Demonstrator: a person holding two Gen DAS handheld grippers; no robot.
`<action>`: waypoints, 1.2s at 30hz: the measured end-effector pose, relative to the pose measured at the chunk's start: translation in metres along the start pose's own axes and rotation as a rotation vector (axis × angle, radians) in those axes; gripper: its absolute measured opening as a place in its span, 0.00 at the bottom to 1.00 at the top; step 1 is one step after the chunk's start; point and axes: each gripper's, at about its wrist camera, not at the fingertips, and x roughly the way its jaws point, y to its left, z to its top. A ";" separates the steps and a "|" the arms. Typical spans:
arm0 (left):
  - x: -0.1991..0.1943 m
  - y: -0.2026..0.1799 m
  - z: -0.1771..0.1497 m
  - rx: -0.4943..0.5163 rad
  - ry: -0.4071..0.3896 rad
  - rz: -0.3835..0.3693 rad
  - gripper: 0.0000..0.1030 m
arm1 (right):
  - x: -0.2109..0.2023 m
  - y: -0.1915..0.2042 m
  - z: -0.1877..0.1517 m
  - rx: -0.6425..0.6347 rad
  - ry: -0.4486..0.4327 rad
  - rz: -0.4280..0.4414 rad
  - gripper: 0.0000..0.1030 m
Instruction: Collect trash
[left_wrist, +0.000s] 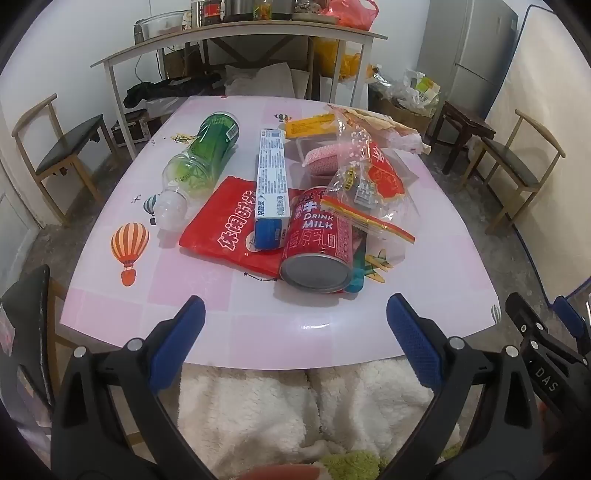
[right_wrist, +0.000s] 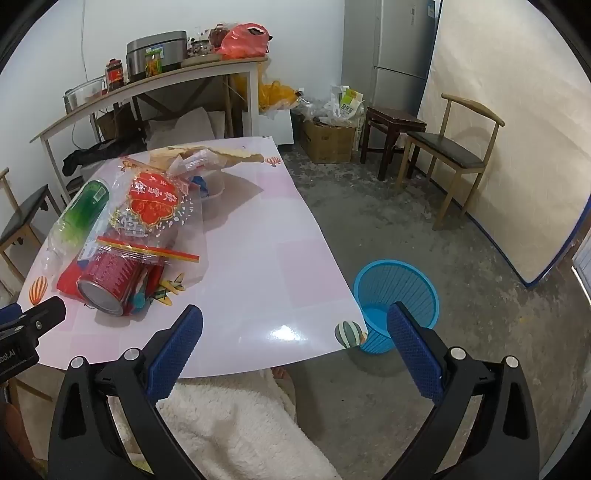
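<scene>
Table (left_wrist: 424, 295), left to right:

- Green bottle (left_wrist: 207, 151), on its side at the far left of the heap.
- Red pouch (left_wrist: 221, 232), flat, with the white box (left_wrist: 271, 184) on it.
- Milk can (left_wrist: 321, 251), nearest you, under the clear bag (left_wrist: 369, 192).
- Blue basket (right_wrist: 397, 295), on the floor just beside the table's right corner.

Your left gripper (left_wrist: 295, 332) and right gripper (right_wrist: 295, 343) hover short of the heap, jaws spread wide, empty. Start with the can: pinch it across its round body.
</scene>
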 end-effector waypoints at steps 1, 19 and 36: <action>0.000 0.000 0.000 0.000 -0.001 0.000 0.92 | 0.000 0.000 0.000 0.001 -0.005 0.000 0.94; 0.001 0.005 0.001 0.001 0.003 0.025 0.92 | 0.000 -0.004 0.002 0.001 0.006 -0.005 0.94; -0.003 0.011 -0.002 0.000 -0.019 0.044 0.92 | 0.006 0.005 -0.003 -0.009 0.024 -0.027 0.94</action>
